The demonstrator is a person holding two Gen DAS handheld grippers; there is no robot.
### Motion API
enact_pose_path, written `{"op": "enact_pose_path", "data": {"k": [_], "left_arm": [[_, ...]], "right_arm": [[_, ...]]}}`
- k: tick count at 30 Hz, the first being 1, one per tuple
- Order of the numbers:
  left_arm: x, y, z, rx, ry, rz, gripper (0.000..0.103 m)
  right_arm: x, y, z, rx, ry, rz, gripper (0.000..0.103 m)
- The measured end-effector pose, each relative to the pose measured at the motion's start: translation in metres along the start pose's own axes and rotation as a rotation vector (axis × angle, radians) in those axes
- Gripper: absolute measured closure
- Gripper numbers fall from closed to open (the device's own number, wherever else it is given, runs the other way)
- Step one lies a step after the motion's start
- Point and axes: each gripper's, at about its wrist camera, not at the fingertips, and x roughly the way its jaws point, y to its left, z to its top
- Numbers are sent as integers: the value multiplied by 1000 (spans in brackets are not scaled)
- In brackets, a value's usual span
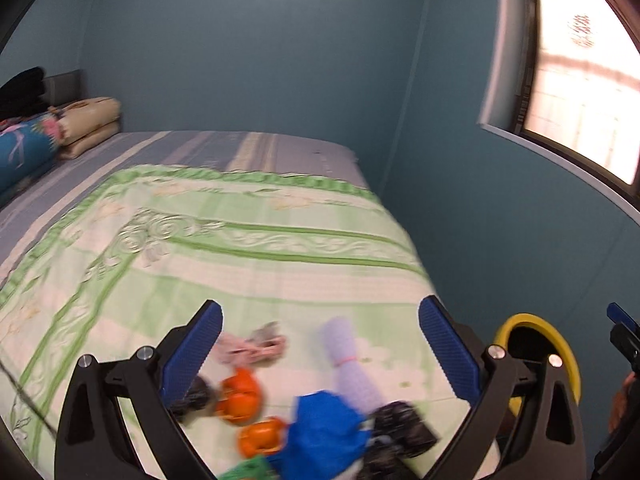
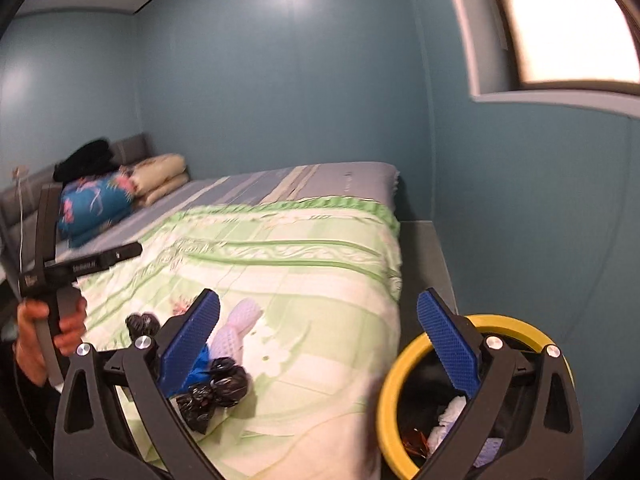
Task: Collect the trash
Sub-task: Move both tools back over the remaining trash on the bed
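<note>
walls (image 1: 248, 60): teal | window (image 1: 580, 92): bright | bed (image 2: 320, 248): green floral cover

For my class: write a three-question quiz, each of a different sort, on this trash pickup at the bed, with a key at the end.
1. True or false: the left gripper is clamped on an orange item.
2. Multiple choice: the rim of the trash bin is A) red, B) yellow, C) white.
3. Short answer: where does the bin stand relative to the bed?

Key:
1. False. Its jaws are wide open with nothing gripped; the orange pieces lie on the green bedspread.
2. B.
3. Beside the bed, past the bedspread's right edge in the right wrist view, with some trash already inside.
</note>
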Motion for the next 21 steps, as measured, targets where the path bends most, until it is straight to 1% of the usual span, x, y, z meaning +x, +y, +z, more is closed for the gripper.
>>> {"op": "enact_pose_path", "data": {"k": [3, 5, 10, 15, 18, 21], "left_arm": [[-4, 22, -8, -11, 2, 48, 8], [-6, 39, -13, -20, 16, 80, 8], [-5, 74, -28, -54, 39, 132, 8], [8, 98, -47, -78, 89, 161, 8], [17, 108, -58, -97, 120, 157, 8], [26, 114, -68, -104, 144, 149, 8]], "right_arm": [[11, 26, -7, -63, 25, 32, 8], [19, 40, -13, -86, 59, 61, 8], [40, 70, -35, -127, 134, 134, 8], [55, 98, -64, -192, 209, 205, 8], [67, 106, -79, -231, 243, 238, 8], [77, 112, -89, -270, 261, 243, 8]]}}
